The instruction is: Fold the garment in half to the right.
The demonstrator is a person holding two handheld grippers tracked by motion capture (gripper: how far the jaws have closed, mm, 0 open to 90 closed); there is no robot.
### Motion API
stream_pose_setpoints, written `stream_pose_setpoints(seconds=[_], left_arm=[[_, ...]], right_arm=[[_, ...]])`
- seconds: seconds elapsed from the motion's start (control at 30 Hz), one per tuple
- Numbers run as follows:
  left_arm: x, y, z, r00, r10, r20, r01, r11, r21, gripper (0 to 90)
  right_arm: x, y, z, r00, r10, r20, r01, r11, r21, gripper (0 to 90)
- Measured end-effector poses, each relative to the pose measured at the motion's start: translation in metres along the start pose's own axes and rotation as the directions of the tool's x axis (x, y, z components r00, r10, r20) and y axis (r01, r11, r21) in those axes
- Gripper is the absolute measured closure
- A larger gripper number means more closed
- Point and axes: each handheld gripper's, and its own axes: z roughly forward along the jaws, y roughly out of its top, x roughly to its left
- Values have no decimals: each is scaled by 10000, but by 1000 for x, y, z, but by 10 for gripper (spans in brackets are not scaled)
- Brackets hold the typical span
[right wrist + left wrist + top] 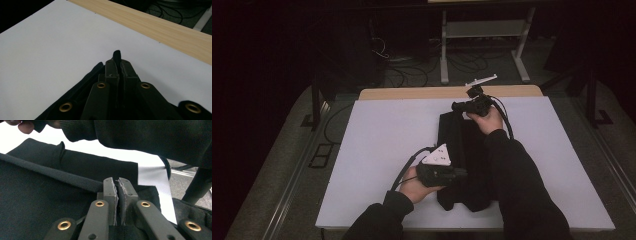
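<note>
Left gripper (460,174) pinching the near left edge of a black cloth (464,150) lying mid-table, right gripper (455,106) clamping its far edge, white sheet (382,130) underneath, wooden table edge (412,93) beyond.

Black cloth (462,160), centre of the high view: matt, soft woven fabric with a rolled hem. White table cover (382,145): smooth, matt sheet. Table edge (160,27), upper right of the right gripper view: pale wood grain. Left gripper (117,195): matt dark plastic arms, brass-coloured rivets, frayed grey pads.
</note>
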Motion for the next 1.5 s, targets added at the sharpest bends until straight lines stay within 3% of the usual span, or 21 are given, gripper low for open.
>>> stream_pose_setpoints(seconds=[0.6,0.87,1.3,1.5], left_arm=[[-4,10,28,9987,171,486,-177,9998,112,836],[-7,21,38,9968,531,601,-545,9983,220,836],[-8,30,57,9949,589,816,-607,9980,195,836],[-7,33,63,9945,589,867,-605,9980,160,836]], right_arm=[[-21,-18,-14,9987,474,186,-471,9988,-160,846],[-33,-30,-23,9958,884,256,-874,9955,-372,844],[-56,-51,-32,9899,1351,435,-1332,9901,-437,844],[-59,-55,-34,9877,1487,486,-1466,9882,-441,844]])
